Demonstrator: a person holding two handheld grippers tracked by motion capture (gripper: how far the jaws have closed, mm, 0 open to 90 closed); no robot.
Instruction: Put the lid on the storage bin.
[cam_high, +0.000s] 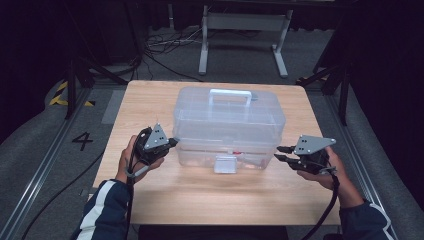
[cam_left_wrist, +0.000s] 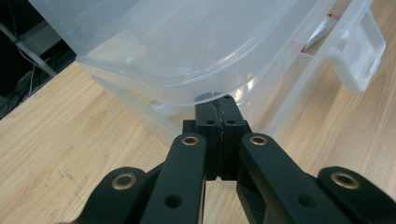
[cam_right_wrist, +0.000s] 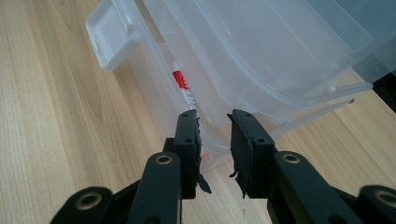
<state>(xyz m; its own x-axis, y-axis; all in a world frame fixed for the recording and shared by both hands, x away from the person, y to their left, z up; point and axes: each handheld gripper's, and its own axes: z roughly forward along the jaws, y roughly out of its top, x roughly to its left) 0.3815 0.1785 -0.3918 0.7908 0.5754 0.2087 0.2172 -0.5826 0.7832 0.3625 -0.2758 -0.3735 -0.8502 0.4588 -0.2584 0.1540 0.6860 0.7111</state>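
A clear plastic storage box (cam_high: 230, 120) with a white handle (cam_high: 230, 95) and a front latch (cam_high: 226, 164) stands in the middle of the wooden table (cam_high: 200, 195). Its lid (cam_left_wrist: 187, 42) sits slightly lifted over the base. My left gripper (cam_high: 172, 142) is shut, with its tips (cam_left_wrist: 219, 105) tucked against the underside of the lid's rim at the box's left end. My right gripper (cam_high: 280, 152) is open just off the box's right front corner, its jaws (cam_right_wrist: 215, 119) a small gap apart around nothing. Inside the box lies a red and white tube (cam_right_wrist: 182, 84).
Bare tabletop runs in front of the box and to both sides. Behind the table, a white metal stand (cam_high: 245, 30) and loose cables (cam_high: 165, 45) are on the floor. A floor mark "4" (cam_high: 82, 141) is left of the table.
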